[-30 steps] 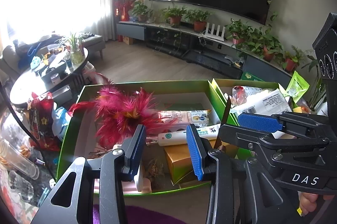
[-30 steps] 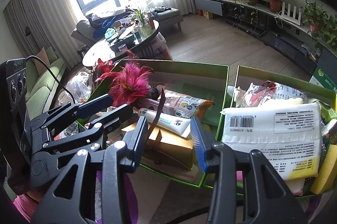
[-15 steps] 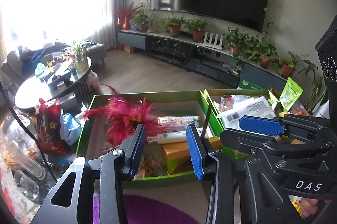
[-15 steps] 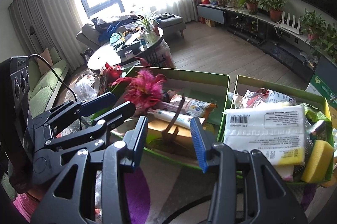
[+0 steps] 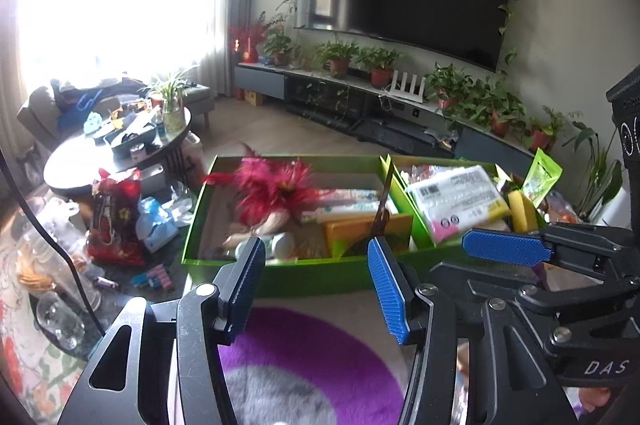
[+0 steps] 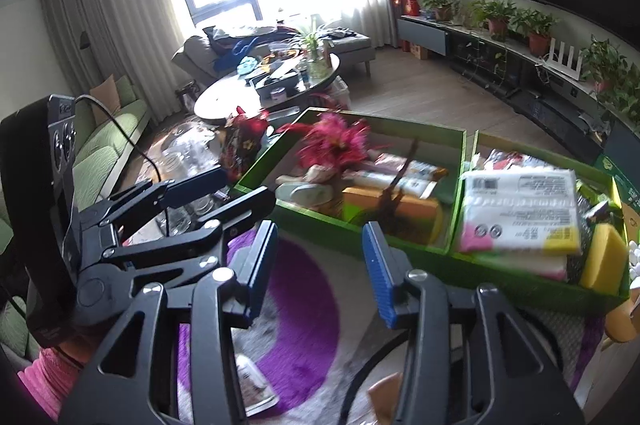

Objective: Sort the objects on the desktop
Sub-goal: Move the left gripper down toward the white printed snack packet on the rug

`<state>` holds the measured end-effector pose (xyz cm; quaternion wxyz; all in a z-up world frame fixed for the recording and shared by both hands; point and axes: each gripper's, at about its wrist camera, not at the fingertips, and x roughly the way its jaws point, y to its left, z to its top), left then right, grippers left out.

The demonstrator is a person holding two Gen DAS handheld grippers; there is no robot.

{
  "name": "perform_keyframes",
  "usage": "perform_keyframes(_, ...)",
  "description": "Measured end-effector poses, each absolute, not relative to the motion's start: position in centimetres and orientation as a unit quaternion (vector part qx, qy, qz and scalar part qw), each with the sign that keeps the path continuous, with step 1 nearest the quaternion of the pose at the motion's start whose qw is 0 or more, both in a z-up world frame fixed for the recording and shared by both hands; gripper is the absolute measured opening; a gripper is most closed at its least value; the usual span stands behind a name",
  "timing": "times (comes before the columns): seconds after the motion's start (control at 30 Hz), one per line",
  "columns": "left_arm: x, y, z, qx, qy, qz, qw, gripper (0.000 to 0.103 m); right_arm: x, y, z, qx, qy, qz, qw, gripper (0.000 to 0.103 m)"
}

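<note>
left wrist view showed the left gripper [image 5: 316, 285] released, its blue ribbed pads spread wide and grasping nothing, held over a purple and grey fluffy mat [image 5: 304, 365] just short of the near wall of the left green cardboard box [image 5: 320, 275]. right wrist view showed the right gripper [image 6: 320, 265] likewise spread and empty, close beside the left one, the two tools nearly touching at their flanks.

the sorted things lay in the boxes: a magenta feather bundle [image 5: 276, 187] at the far left corner of the left box, a white tube [image 6: 384, 181] and an orange-yellow carton [image 6: 392, 205] toward its right wall, and a white plastic pack of tissues [image 6: 520, 213] piled high in the right green cardboard box [image 6: 536, 273] with a yellow sponge [image 6: 602, 255] at its near right corner.

the risks looked plain enough. with both tools so close, a reach by either could knock the other. the tissue pack sat above the rim and might slide out if nudged. a thin brown stick [image 6: 396, 185] stood tilted in the left box and could snag a finger going in. both views were blurred, so any grab aimed now would likely miss.
</note>
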<state>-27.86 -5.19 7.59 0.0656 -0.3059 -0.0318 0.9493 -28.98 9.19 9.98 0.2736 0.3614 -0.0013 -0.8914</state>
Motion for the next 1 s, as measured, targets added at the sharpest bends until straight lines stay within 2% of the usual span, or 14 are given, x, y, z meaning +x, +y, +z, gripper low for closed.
perform_keyframes(0.1,-26.6,-5.7,6.9,-0.314,-0.037,0.946,0.066,0.054,-27.7,8.7,9.2,0.371,-0.007,-0.885,0.280,0.048)
perform_keyframes(1.0,-20.2,-6.9,2.9,-0.348,-0.042,0.933,0.074,0.054,-21.6,7.1,5.1,0.415,-0.013,-0.863,0.287,0.049)
